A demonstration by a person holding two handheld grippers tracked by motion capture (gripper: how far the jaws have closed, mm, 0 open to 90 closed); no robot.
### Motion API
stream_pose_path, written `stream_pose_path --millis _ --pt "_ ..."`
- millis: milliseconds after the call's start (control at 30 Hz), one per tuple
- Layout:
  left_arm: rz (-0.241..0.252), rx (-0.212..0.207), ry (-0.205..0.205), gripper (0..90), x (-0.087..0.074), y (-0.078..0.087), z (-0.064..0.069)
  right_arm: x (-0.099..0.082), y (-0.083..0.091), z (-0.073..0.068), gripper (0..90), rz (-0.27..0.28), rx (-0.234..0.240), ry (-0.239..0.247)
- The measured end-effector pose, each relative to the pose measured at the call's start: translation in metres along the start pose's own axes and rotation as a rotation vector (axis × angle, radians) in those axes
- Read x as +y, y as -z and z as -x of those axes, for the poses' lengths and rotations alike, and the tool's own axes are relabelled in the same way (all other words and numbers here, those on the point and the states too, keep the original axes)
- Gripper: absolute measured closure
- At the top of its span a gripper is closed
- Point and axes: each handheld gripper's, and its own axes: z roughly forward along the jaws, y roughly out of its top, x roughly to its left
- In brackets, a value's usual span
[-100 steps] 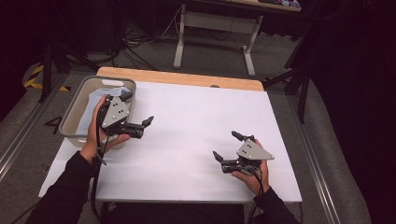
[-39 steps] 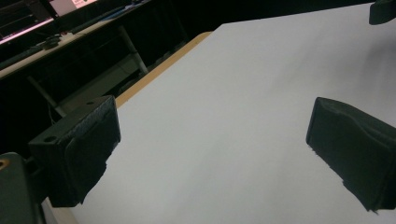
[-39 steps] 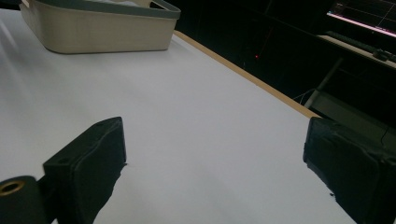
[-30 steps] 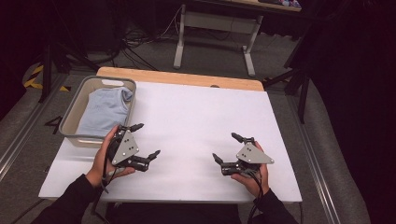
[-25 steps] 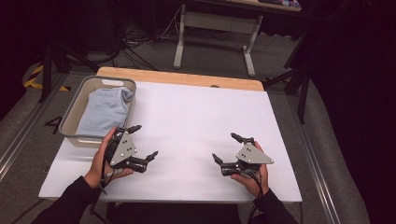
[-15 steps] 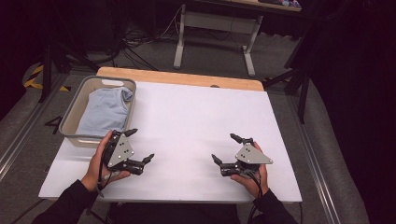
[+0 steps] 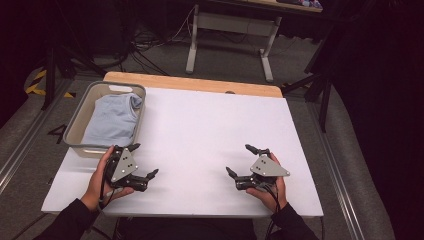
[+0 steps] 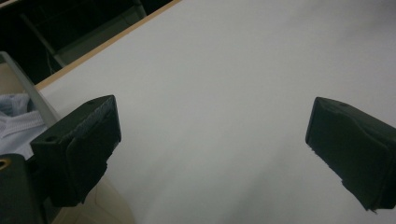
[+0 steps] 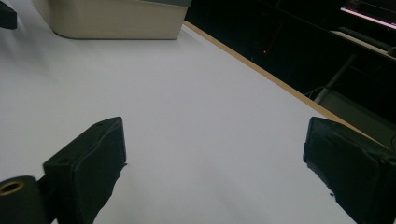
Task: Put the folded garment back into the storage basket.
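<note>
- Since the earliest frame my left gripper [image 7: 140, 162] has come away from the grey bin [image 7: 81, 114] and back toward the near edge of the table; over the last second it has only eased a little further down and left
- My right gripper [image 7: 243, 160] has hardly shifted in that time; it sits near the front right of the white table top [image 7: 210, 125]
- In the high view the left gripper is just in front of the bin's near wall, its upper jaw tip close to that wall, and I cannot tell whether they touch
- Its jaws stand wide apart with nothing between them; in the left gripper view I see bare white surface between the two black pads [image 8: 79, 140]
- The right gripper is likewise spread wide and empty, with white table between its pads [image 9: 91, 158] in the right gripper view
- The folded light-blue cloth [image 7: 114, 118] lies inside the bin at the table's far left corner, filling most of its floor
- In the left gripper view a strip of the cloth [image 8: 16, 122] shows behind the bin's rim, at the left edge
- In the right gripper view the bin's beige wall [image 9: 109, 21] stands far off at the top left
- The two grippers are well apart from each other, both low over the table
</note>
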Motion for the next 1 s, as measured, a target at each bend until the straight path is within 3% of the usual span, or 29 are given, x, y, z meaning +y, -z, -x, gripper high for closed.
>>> stream_pose_path --millis 67,533,1000 --pt "0.002 -0.009 0.023 4.5 -0.0009 -0.0001 -0.0016 -0.0005 -0.0006 0.0002 6.3 -0.002 0.004 -0.001" --pt "0.000 0.003 0.008 4.9 0.0001 -0.0015 -0.0036 -0.0015 0.0013 0.0011 6.3 -0.002 0.010 0.004" --pt "0.015 -0.020 -0.004 4.8 0.0019 0.0010 -0.0005 0.0000 0.0005 -0.0028 6.3 -0.012 0.013 0.016"
